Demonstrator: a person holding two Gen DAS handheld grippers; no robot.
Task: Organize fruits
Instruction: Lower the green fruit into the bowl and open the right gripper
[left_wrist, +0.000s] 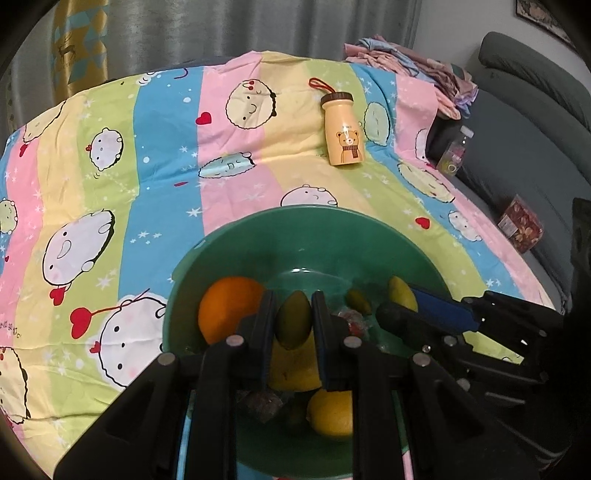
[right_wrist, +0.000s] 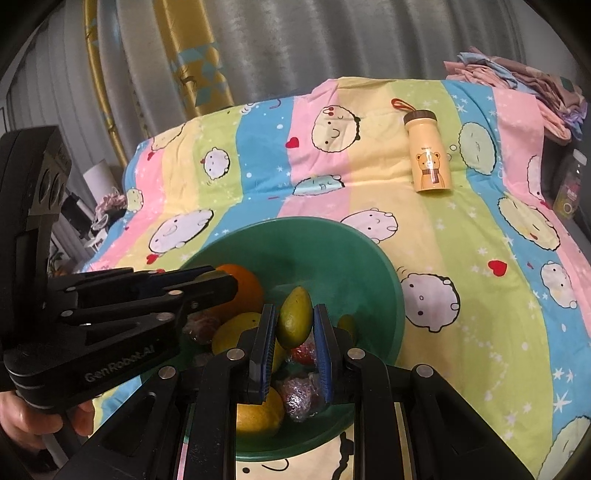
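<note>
Over the green plastic bowl (left_wrist: 229, 251), the left gripper (left_wrist: 293, 325) and right gripper (right_wrist: 294, 323) each clamp a smooth green mango (left_wrist: 294, 319), the other one (right_wrist: 294, 319) likewise above the piled orange (left_wrist: 229, 308), yellow lemon (left_wrist: 330, 411) and film-wrapped fruit (right_wrist: 299, 397). The left gripper's body reads "GenRobot.AI". Farther off on the striped cartoon tablecloth (left_wrist: 147, 147) lies a yellow bear-print bottle (left_wrist: 343, 127).

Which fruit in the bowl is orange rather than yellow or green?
The orange, round and resting against the green bowl's left wall beside the left tongs. The other fruits are yellow or yellow-green.
</note>
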